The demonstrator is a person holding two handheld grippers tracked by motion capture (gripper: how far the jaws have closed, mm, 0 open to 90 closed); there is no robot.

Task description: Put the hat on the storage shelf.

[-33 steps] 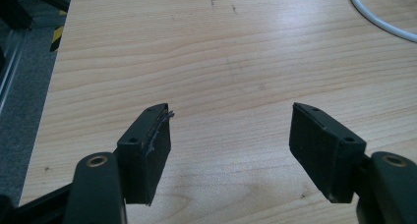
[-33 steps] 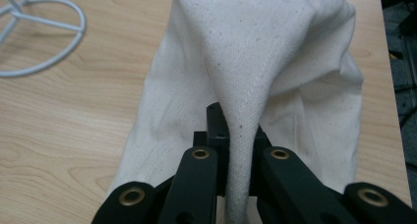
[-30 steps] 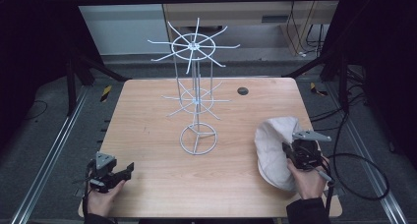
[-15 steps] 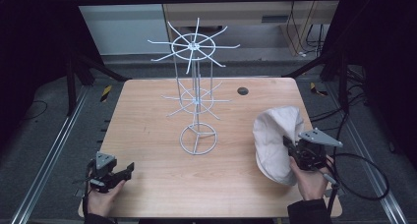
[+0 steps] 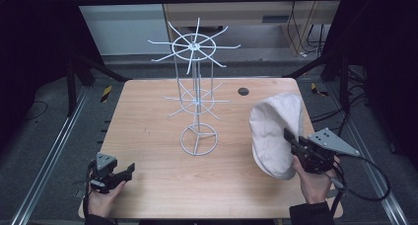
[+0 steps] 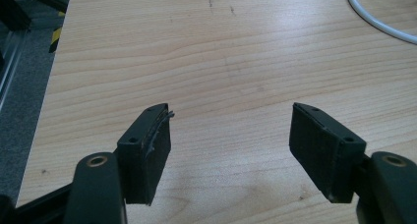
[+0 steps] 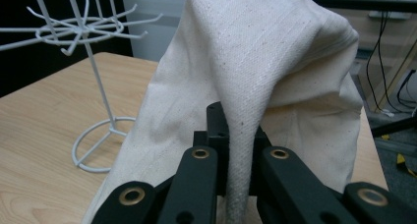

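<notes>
Right gripper (image 5: 295, 142) fingers pinch a thick seam of the cloth bag (image 5: 273, 131) — soft, light, floppy; left gripper (image 5: 120, 171) gapes empty.

wire rack (image 5: 196, 96) mid-table, cloth (image 5: 273, 131) to its right

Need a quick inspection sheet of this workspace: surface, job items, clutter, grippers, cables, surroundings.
Surface: wooden table, faint scuffs, mostly bare.
Job's things: white wire hook stand upright mid-table; cream cloth lifted at the right side.
Clutter: small dark round spot near the far edge.
Grippers: left gripper open, low over bare wood; right gripper shut on a fold of the cloth.
Cables: black cable trails from the right gripper.
Surroundings: dark frame, grey floor, yellow-black tape marks.
</notes>
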